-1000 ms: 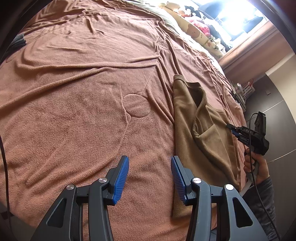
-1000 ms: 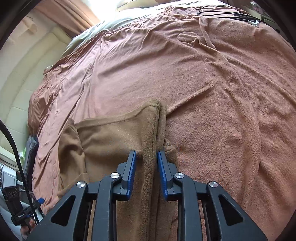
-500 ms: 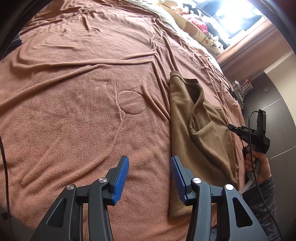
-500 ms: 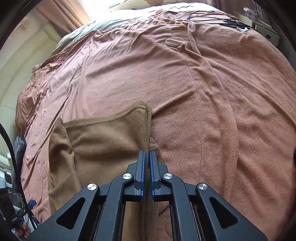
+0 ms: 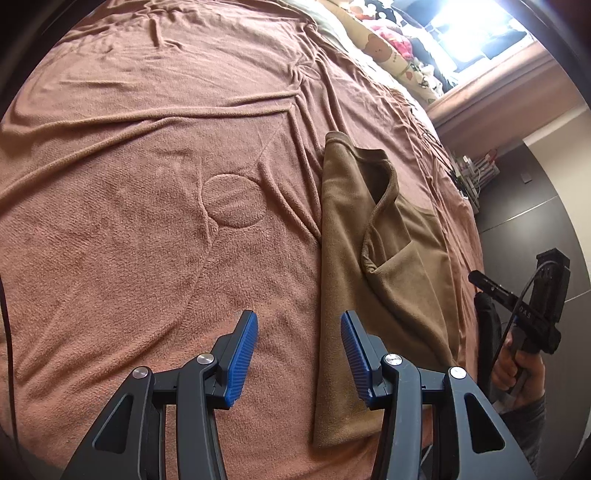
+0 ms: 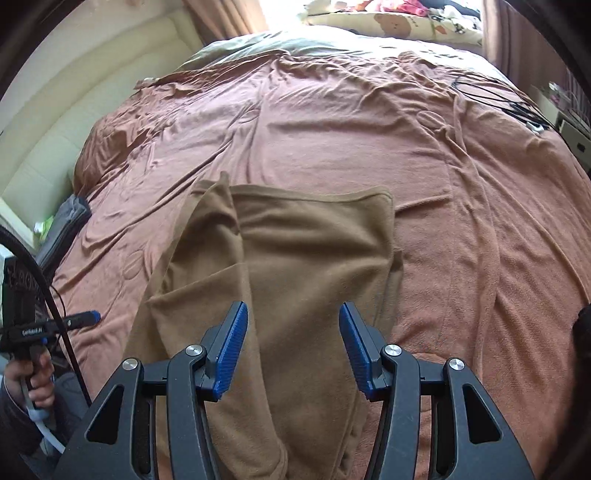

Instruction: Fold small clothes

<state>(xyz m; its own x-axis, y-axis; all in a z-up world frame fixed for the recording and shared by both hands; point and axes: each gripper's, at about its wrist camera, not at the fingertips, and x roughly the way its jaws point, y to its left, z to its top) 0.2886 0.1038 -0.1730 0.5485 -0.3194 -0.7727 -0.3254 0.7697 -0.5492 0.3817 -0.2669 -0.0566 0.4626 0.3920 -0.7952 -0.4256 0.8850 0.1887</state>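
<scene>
The brown top [image 6: 306, 266] lies flat on the rust-coloured bedspread [image 5: 147, 221], already doubled lengthwise into a long narrow strip with one side laid over the middle; its long axis runs from the near edge of the bed away toward the pillows [image 6: 406, 22], neckline [image 5: 380, 206] at the far end; in the right wrist view the strip starts under the right gripper [image 6: 291, 347] and stretches straight ahead, so that gripper is the nearer one, hanging just above the cloth; its jaws have just been opening and now stand apart with nothing pinched, the fabric lying below them rather than between the pads; the left gripper [image 5: 299, 354] hovers over bare bedspread beside the strip's left long edge, jaws likewise apart and empty, the garment just off its right finger; the next fold, as I judge it, goes across the long axis, near hem carried toward the neckline or the reverse, so each gripper would take a corner at one short end; whether the near hem lies even is hard to tell, as the gripper bodies cover it; room is ample to the left and beyond the far end, all open bedspread with only wrinkles and a round patch [image 5: 232, 201]; on the right the strip sits near the bed's side edge, where black cables [image 6: 517, 103] trail further up
</scene>
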